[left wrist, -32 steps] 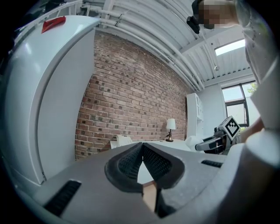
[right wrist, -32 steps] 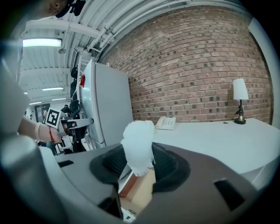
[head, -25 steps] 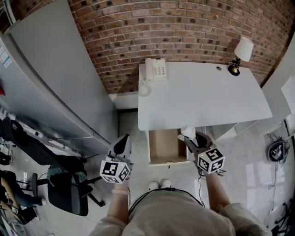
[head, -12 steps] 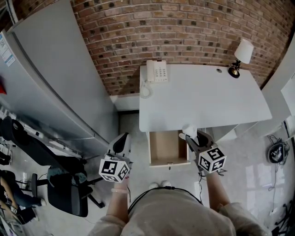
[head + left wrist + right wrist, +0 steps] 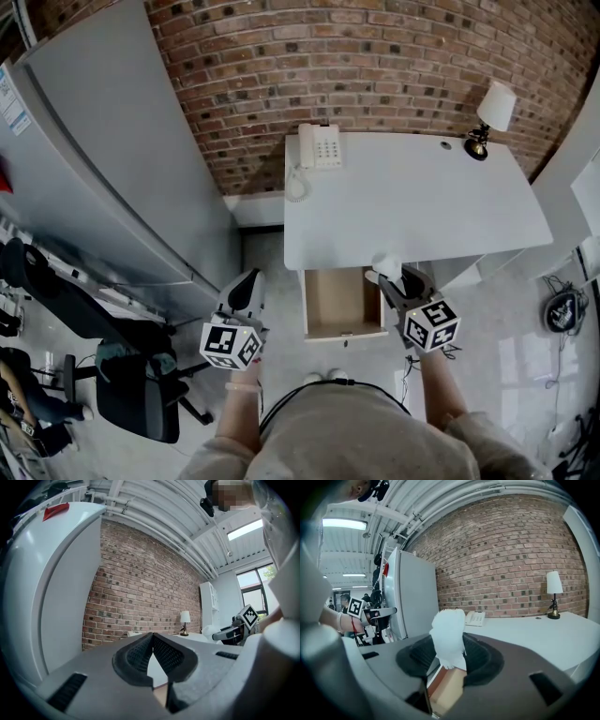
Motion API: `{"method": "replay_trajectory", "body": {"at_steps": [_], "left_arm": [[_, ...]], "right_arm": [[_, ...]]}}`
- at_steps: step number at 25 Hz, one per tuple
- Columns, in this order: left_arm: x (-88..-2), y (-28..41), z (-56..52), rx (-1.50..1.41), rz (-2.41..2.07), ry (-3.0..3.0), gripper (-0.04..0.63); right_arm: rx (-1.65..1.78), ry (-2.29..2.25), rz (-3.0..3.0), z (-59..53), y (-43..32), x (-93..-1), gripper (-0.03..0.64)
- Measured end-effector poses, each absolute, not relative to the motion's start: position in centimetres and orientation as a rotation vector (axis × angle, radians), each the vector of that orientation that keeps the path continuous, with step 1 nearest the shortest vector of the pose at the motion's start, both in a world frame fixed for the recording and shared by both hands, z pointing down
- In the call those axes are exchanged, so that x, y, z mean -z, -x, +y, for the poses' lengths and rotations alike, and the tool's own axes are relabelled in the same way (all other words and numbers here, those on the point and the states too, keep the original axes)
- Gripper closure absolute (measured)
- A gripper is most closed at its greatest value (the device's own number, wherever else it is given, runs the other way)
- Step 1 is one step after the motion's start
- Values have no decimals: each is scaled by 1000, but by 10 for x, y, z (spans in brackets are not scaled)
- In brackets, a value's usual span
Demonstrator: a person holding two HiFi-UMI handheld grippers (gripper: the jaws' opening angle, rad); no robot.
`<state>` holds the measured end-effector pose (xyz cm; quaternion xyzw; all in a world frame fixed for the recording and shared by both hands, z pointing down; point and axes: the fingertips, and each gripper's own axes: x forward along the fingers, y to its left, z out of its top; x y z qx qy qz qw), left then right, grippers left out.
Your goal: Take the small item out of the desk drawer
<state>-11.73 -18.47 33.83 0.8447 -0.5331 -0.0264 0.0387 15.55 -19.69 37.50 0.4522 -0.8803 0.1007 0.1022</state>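
My right gripper [image 5: 384, 275] is shut on a small white fluffy item [image 5: 384, 265], holding it at the front edge of the white desk [image 5: 412, 197], above the right side of the open wooden drawer [image 5: 342, 302]. In the right gripper view the small white item [image 5: 448, 638] stands pinched between the pads, with the drawer's wood below it. The drawer's inside shows bare wood. My left gripper [image 5: 246, 292] hangs left of the drawer over the floor; its jaws [image 5: 152, 652] are shut with nothing between them.
A white telephone [image 5: 320, 145] sits at the desk's back left and a small lamp [image 5: 489, 112] at its back right, against the brick wall. A grey cabinet [image 5: 112, 150] stands left; an office chair [image 5: 131, 375] lower left. The person's shoes [image 5: 324, 377] are below the drawer.
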Motion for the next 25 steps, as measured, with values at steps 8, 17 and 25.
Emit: {"method": "replay_trajectory", "body": {"at_steps": [8,17,25], "left_arm": [[-340,122,-189,75,-1633,-2584,591],[-342,129,-193,62,-1637,-2581,591],[-346,138,-200,59,-1653,-2566,591]], "right_arm": [[-300,-1340,-2589,-201,-152,-376,448],[-321,-1344,-2586,-207,-147,-380,448],[-332,-1325,-2596,-215,-138,-382,448]]}}
